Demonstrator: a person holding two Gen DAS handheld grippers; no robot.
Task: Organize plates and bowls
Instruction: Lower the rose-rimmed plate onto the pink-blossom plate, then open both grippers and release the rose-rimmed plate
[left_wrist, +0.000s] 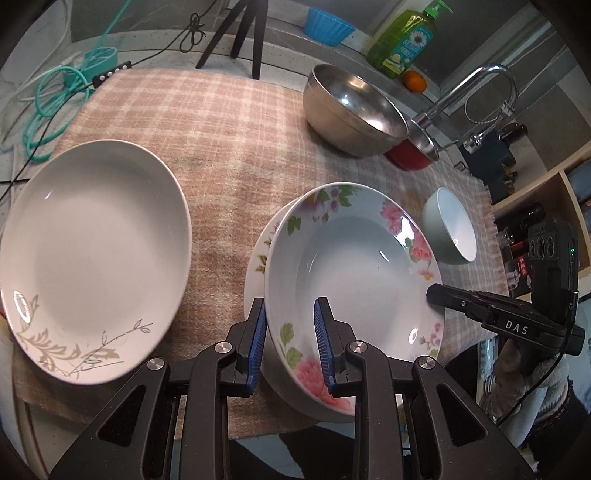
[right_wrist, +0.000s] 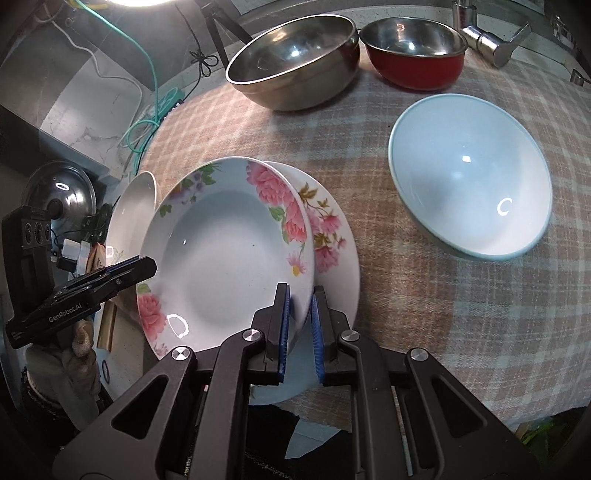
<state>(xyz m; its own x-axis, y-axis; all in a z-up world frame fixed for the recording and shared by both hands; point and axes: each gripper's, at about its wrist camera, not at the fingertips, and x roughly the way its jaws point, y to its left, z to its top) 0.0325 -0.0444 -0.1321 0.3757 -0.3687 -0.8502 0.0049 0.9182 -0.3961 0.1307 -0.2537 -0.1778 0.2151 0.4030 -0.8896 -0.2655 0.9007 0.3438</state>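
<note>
A deep plate with pink flowers (left_wrist: 354, 266) (right_wrist: 221, 258) is held by both grippers, tilted over a second flowered plate (left_wrist: 256, 258) (right_wrist: 332, 236) that lies on the checked cloth (left_wrist: 221, 129). My left gripper (left_wrist: 290, 310) is shut on its near rim. My right gripper (right_wrist: 300, 295) is shut on the opposite rim and shows as a black finger (left_wrist: 437, 293) in the left wrist view. Whether the two plates touch I cannot tell. A white plate with grey leaves (left_wrist: 92, 258) (right_wrist: 129, 214) lies to the left.
At the back of the cloth stand a large steel bowl (left_wrist: 354, 110) (right_wrist: 295, 62) and a red bowl (left_wrist: 410, 155) (right_wrist: 417, 55), with a pale bowl (left_wrist: 450, 225) (right_wrist: 469, 192) on the right. Behind are a faucet (left_wrist: 480, 92), a soap bottle (left_wrist: 406, 40), a tripod (left_wrist: 243, 29) and cables (left_wrist: 55, 103).
</note>
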